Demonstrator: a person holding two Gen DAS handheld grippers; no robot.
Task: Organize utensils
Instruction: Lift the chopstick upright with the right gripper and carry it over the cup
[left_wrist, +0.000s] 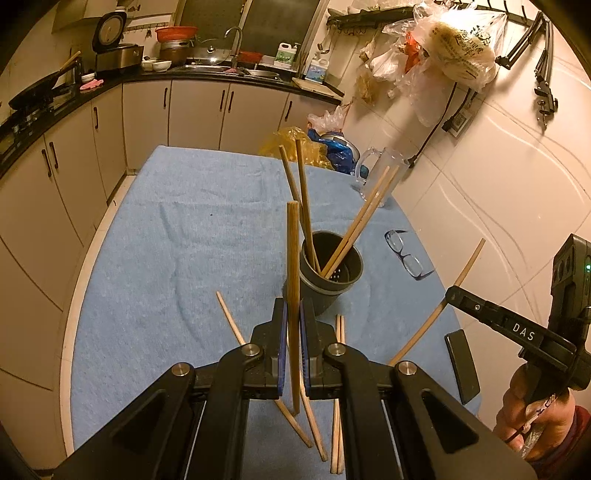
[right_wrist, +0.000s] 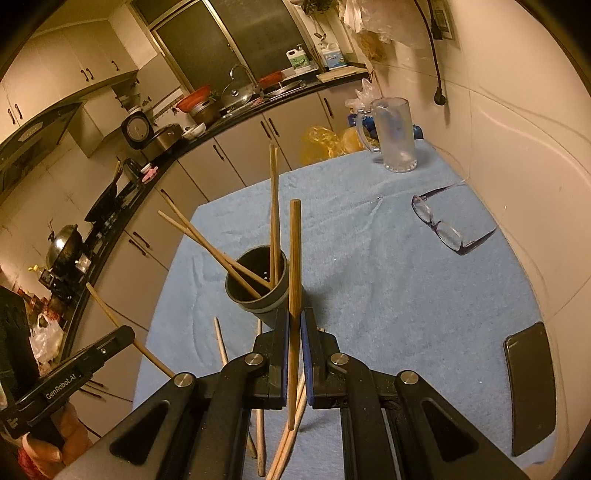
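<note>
A dark grey utensil cup (left_wrist: 321, 295) (right_wrist: 258, 306) stands on the blue towel (left_wrist: 166, 258) with several wooden chopsticks leaning in it. My left gripper (left_wrist: 293, 306) is shut on one chopstick (left_wrist: 293, 251), held nearly upright just in front of the cup. My right gripper (right_wrist: 294, 317) is shut on another chopstick (right_wrist: 294, 251), also upright and close to the cup's near side. Each gripper shows in the other's view, the right gripper (left_wrist: 448, 295) and the left gripper (right_wrist: 127, 332), both with a stick pinched. Several loose chopsticks (left_wrist: 231, 321) (right_wrist: 220, 343) lie on the towel below the grippers.
Folded glasses (left_wrist: 406, 254) (right_wrist: 447, 225) lie to the right of the cup. A black phone (left_wrist: 461, 365) (right_wrist: 532, 387) rests near the right edge. A glass mug (left_wrist: 380, 173) (right_wrist: 395, 136) stands at the far right corner against the tiled wall. Kitchen cabinets run along the left.
</note>
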